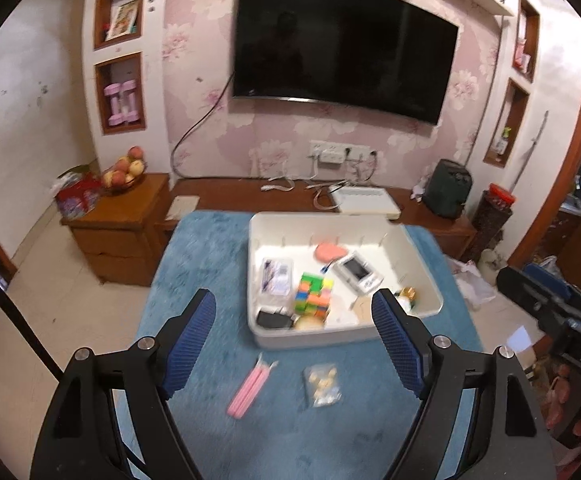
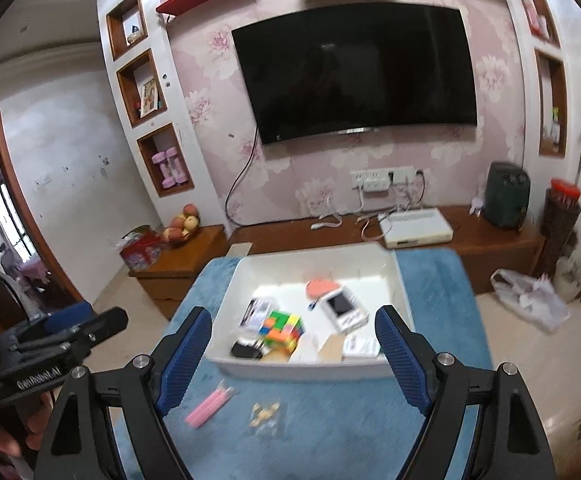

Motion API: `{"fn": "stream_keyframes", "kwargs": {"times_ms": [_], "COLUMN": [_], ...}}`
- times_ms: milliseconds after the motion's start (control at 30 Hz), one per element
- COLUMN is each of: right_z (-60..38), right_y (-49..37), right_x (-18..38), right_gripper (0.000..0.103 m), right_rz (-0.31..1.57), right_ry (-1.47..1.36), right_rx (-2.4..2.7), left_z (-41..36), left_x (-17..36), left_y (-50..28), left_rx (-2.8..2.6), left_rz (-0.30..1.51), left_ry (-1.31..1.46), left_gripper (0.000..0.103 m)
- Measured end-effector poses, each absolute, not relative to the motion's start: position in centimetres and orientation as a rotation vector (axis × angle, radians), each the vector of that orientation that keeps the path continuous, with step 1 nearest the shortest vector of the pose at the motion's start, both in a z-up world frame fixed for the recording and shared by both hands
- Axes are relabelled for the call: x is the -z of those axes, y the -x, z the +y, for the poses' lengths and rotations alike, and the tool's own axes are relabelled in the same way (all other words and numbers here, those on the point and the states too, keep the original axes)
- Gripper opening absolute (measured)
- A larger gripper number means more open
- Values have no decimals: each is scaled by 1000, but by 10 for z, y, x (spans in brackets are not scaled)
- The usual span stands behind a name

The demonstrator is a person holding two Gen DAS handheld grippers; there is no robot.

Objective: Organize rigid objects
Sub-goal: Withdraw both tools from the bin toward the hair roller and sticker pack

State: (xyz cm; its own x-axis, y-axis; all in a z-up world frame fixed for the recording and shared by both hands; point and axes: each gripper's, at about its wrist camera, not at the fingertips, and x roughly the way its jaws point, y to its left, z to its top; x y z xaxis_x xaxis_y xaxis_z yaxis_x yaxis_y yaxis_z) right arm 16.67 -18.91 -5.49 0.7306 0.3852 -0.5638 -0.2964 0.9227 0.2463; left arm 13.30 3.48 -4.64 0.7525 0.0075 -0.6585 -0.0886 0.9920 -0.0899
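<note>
A white bin (image 1: 422, 280) (image 2: 230, 308) sits on a blue fuzzy mat (image 1: 202, 264) (image 2: 430, 292). Inside lie a multicoloured cube (image 1: 313, 294) (image 2: 283, 329), a white handheld device (image 1: 357, 273) (image 2: 342, 306), a pink disc (image 1: 329, 251) and other small items. In front of the bin on the mat lie a pink pen bundle (image 1: 249, 389) (image 2: 209, 406) and a small clear bag (image 1: 322, 384) (image 2: 265, 412). My left gripper (image 1: 294, 336) hangs open above them with nothing between its fingers. My right gripper (image 2: 294, 344) is also open and empty, over the bin's near edge.
A wooden side cabinet (image 1: 126, 224) with a fruit bowl (image 1: 124, 174) stands left of the mat. A low TV bench (image 2: 486, 240) with a white box (image 2: 416, 226) runs behind, under a wall TV (image 1: 342, 44). A plastic bag (image 2: 530, 296) lies on the floor at right.
</note>
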Motion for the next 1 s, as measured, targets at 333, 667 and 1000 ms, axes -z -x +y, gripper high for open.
{"fn": "stream_keyframes", "kwargs": {"times_ms": [333, 667, 1000], "right_z": [-183, -179, -175], "right_y": [-103, -75, -77], "right_x": [71, 90, 111], "right_gripper": [93, 93, 93], "right_rz": [756, 856, 985], "right_ry": [-194, -253, -308], "right_rx": [-449, -495, -451], "left_z": [33, 44, 54], "left_x": [55, 65, 83], "left_y": [-73, -19, -24], "left_rx": [-122, -213, -188], "left_rz": [788, 832, 899], "left_ry": [142, 147, 123], "left_gripper": [83, 83, 83]}}
